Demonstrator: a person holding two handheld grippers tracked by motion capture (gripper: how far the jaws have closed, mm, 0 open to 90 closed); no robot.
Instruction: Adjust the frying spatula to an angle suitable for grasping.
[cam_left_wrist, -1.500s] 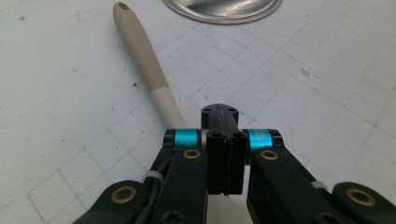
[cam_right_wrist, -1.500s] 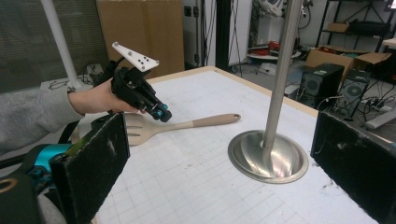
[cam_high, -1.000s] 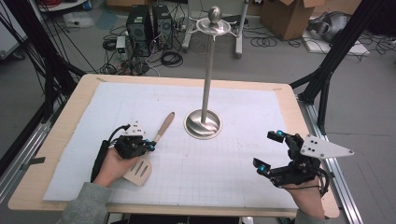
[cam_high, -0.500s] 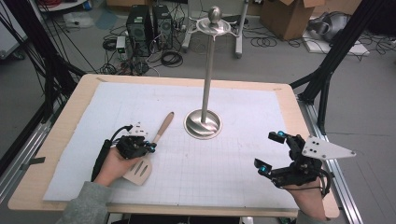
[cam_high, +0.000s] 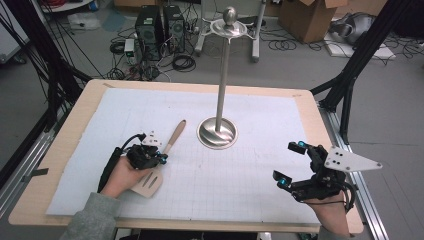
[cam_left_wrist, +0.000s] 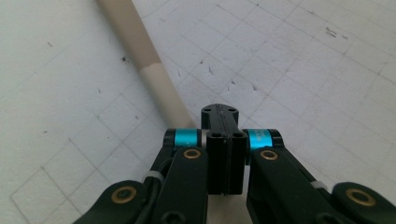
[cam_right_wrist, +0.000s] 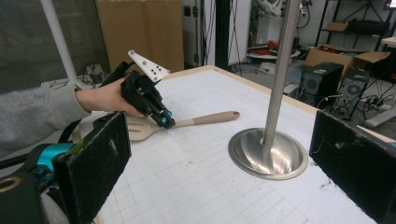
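Spatula (cam_high: 161, 160) under left gripper (cam_high: 161, 159)

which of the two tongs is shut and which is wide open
The left tongs are shut, their black jaws pressed together beside the beige wooden-handled slotted spatula. The right tongs stand wide open, away from the silver metal stand with its round base.

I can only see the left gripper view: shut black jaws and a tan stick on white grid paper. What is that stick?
Observer: It's the handle of a wooden spatula; its slotted blade lies by the left hand.
Operator: Where's my other gripper?
Observer: The right gripper hovers far to the spatula's right, jaws wide open.
Operator: Anything else nearby?
Observer: A tall metal stand with a round base rises just right of the handle's tip.
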